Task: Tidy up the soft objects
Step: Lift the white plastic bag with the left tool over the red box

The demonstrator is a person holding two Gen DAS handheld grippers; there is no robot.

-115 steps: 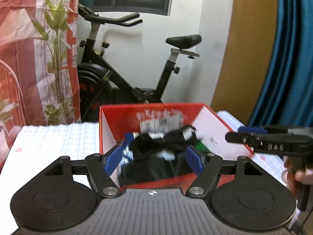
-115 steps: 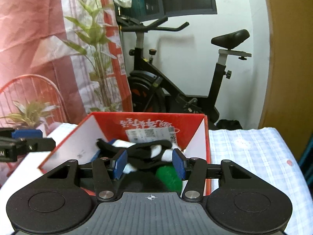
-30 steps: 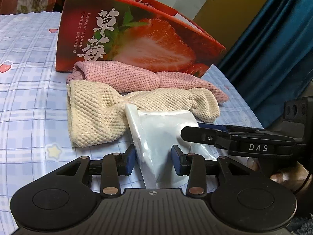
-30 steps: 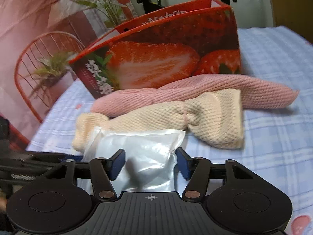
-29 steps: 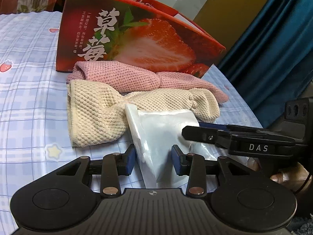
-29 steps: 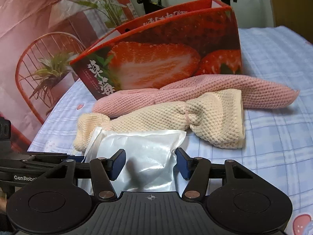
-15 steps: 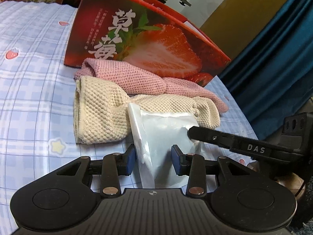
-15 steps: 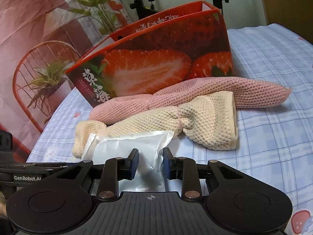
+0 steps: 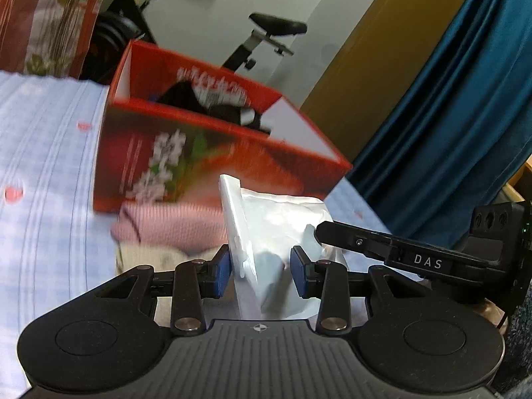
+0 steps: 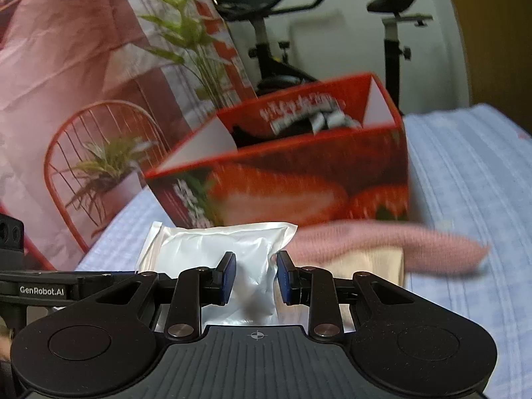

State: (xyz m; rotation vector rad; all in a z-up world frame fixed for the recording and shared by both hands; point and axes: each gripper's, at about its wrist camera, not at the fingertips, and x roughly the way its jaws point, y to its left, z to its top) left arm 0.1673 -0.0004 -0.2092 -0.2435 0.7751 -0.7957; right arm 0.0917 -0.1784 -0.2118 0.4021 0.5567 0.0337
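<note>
Both grippers are shut on a white plastic pouch (image 9: 276,232) and hold it lifted above the bed; it also shows in the right wrist view (image 10: 229,249). My left gripper (image 9: 260,268) pinches its near end. My right gripper (image 10: 255,277) pinches its other end and enters the left wrist view from the right (image 9: 382,246). Below lie a pink knitted cloth (image 10: 382,244) and a cream knitted cloth (image 10: 379,262). Behind stands the open red strawberry box (image 10: 299,173) with dark and white soft items inside (image 9: 212,103).
The bed has a blue checked sheet (image 9: 43,179) with strawberry prints. An exercise bike (image 10: 276,53), a plant (image 10: 186,33) and a red wire chair (image 10: 96,139) stand behind the bed. A blue curtain (image 9: 449,106) hangs on the right.
Both grippers have risen with the white pouch, lifting it off the bed. The right gripper closed on it about half a second ago. The box's open top has come into view.
</note>
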